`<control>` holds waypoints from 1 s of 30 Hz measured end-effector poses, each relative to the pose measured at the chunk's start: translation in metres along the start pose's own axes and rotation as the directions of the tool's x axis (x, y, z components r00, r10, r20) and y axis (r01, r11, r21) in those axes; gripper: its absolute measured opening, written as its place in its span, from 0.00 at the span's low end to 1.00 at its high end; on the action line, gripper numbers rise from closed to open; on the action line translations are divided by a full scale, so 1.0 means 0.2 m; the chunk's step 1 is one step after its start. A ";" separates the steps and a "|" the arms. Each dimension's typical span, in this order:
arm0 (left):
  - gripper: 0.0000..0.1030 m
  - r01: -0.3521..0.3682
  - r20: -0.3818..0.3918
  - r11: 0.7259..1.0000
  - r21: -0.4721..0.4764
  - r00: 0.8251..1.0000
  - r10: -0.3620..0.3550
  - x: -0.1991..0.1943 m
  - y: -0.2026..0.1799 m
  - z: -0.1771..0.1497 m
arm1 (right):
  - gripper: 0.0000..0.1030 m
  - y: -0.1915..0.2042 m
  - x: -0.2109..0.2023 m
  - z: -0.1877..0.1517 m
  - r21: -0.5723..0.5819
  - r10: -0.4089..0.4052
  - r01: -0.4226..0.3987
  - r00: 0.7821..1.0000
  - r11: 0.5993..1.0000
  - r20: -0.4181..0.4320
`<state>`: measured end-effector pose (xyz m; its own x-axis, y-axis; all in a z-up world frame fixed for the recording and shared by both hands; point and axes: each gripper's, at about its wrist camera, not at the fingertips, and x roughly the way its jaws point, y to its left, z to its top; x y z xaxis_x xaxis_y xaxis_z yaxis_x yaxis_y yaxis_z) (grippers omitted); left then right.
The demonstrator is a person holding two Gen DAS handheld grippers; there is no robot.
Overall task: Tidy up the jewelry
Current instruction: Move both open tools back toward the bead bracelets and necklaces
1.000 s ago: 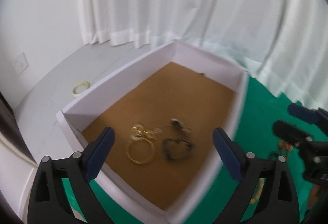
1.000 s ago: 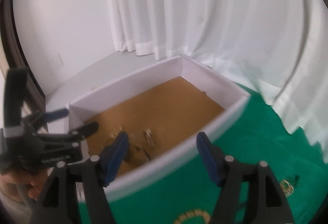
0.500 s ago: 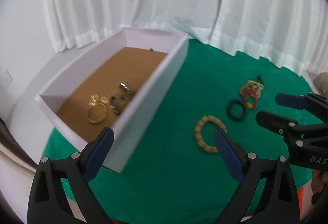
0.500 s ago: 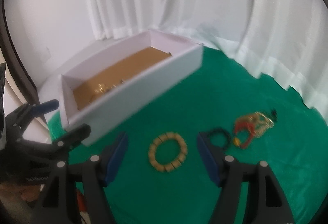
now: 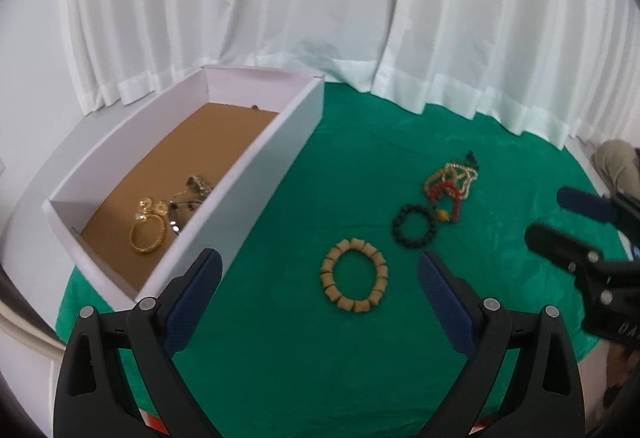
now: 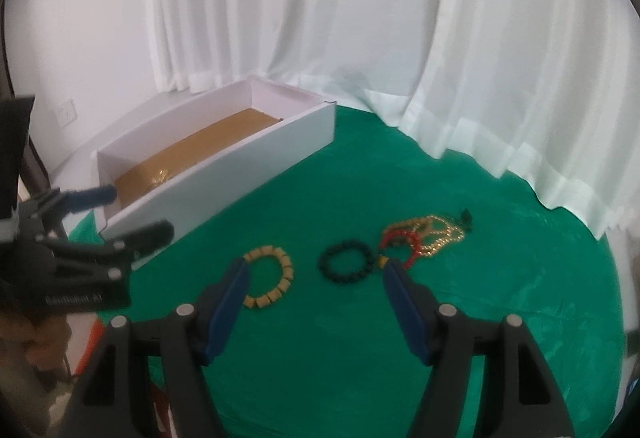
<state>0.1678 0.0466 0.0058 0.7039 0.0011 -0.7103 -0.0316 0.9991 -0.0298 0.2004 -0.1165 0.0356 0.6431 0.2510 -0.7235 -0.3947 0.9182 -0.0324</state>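
Wooden bead bracelet (image 5: 354, 275): flat on green cloth (image 5: 304, 350), right of the white box (image 5: 256, 181).
Black bead bracelet (image 6: 346, 262): just right, touching the red-gold necklace heap (image 6: 424, 234).
Left gripper (image 5: 318, 278): jaws wide, empty.
Right gripper (image 6: 316, 278): jaws wide, empty.
Near cloth: bare.

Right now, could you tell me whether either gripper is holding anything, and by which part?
Nothing is held: the left gripper and right gripper are both open and empty.
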 end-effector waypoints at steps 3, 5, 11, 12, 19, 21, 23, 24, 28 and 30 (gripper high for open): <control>0.95 0.016 -0.006 1.000 0.007 1.000 -0.016 0.03 -0.03 -0.02 | 0.68 -0.04 0.00 -0.02 0.011 -0.007 0.007 1.000 1.000 0.004; 0.95 0.026 -0.023 1.000 0.005 0.999 -0.025 0.05 -0.04 -0.01 | 0.68 -0.07 -0.01 -0.03 0.024 -0.006 0.005 1.000 1.000 0.006; 0.95 0.058 -0.042 0.998 0.008 0.997 -0.057 0.06 -0.04 0.05 | 0.68 -0.24 -0.01 -0.04 0.099 -0.007 0.006 1.000 0.995 0.010; 0.95 0.054 -0.037 0.999 0.006 0.998 -0.054 0.06 -0.03 0.07 | 0.68 -0.27 -0.01 -0.04 0.114 -0.015 0.013 1.000 0.993 0.014; 0.95 0.062 -0.047 0.998 -0.028 0.997 -0.063 0.10 0.01 0.14 | 0.68 -0.46 -0.06 0.00 0.194 -0.068 0.059 0.997 0.979 0.037; 0.95 0.066 -0.068 0.997 -0.031 0.995 -0.067 0.13 0.01 0.14 | 0.68 -0.48 -0.06 0.01 0.202 -0.067 0.059 0.997 0.978 0.032; 0.95 0.067 -0.088 0.997 -0.028 0.994 -0.069 0.17 0.01 0.13 | 0.68 -0.52 -0.05 0.00 0.219 -0.059 0.052 0.998 0.974 0.027; 0.95 0.064 -0.097 0.998 -0.019 0.993 -0.066 0.18 0.01 0.13 | 0.68 -0.53 -0.05 -0.01 0.223 -0.057 0.050 0.998 0.974 0.023; 0.95 0.053 -0.128 0.999 0.010 0.990 -0.051 0.25 -0.01 0.09 | 0.68 -0.56 0.00 -0.04 0.235 -0.036 0.036 0.999 0.971 -0.003; 0.95 0.055 -0.149 0.998 0.015 0.987 -0.052 0.28 -0.01 0.06 | 0.68 -0.57 0.04 -0.05 0.249 -0.020 0.024 1.000 0.968 -0.019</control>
<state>0.2170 0.0450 -0.0253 0.5912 -0.0579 -0.8045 0.0181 0.9981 -0.0585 0.2431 -0.2225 0.0264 0.6383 0.2267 -0.7356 -0.2036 0.9713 0.1227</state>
